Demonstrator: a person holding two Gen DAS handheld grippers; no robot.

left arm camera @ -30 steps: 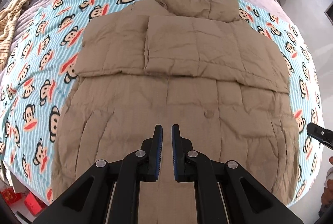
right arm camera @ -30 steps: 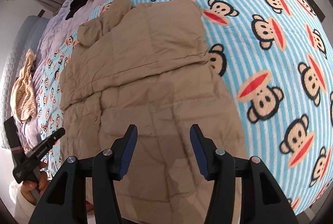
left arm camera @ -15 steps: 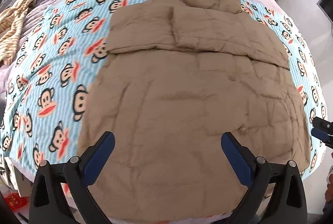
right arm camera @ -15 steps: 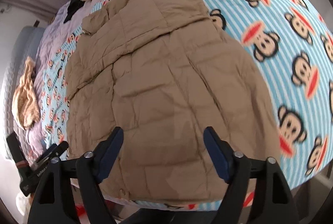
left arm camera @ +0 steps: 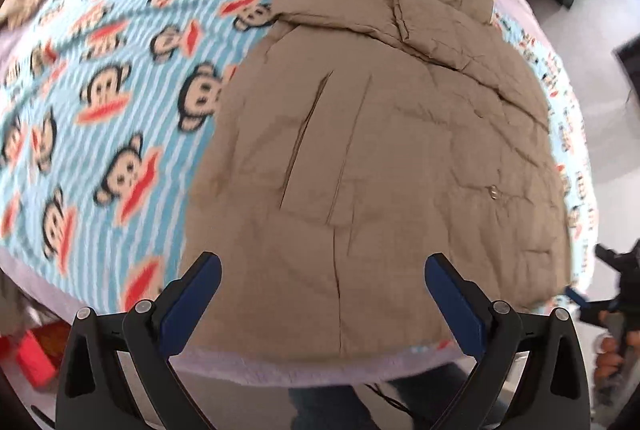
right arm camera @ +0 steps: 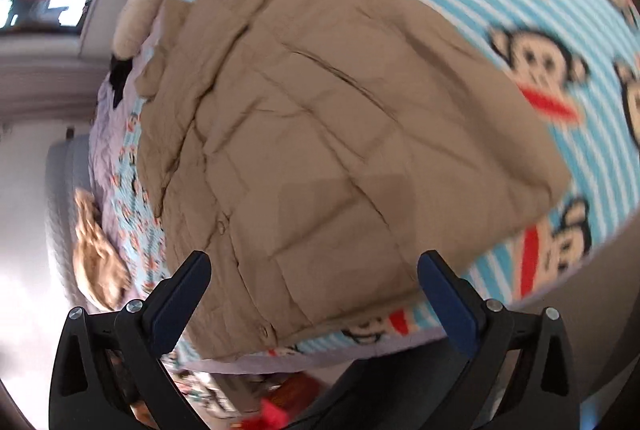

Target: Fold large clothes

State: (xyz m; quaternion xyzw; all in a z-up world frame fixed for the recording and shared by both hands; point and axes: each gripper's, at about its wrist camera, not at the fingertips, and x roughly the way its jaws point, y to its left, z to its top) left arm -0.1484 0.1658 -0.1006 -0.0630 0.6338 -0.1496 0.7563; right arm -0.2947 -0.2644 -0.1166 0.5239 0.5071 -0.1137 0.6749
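A large tan quilted jacket [left arm camera: 380, 134] lies flat on a monkey-print blanket [left arm camera: 112, 78], its sleeves folded across the upper part and its hem near the bed's front edge. It also shows in the right wrist view [right arm camera: 320, 150]. My left gripper [left arm camera: 322, 290] is open wide and empty, above the hem at the bed's edge. My right gripper [right arm camera: 314, 290] is open wide and empty, above the hem's other corner. The right gripper also shows at the right edge of the left wrist view [left arm camera: 608, 294].
The blanket [right arm camera: 560, 30] covers a lilac bedspread [left arm camera: 280, 362]. A cream pillow [right arm camera: 138, 10] lies at the bed's far end. A striped beige garment [right arm camera: 96, 262] lies beside the jacket. Red items [left arm camera: 36, 354] sit on the floor below the bed edge.
My left gripper has opened from nearly shut to wide. My right gripper has opened wider. Both have pulled back toward the bed's front edge, over the jacket's hem.
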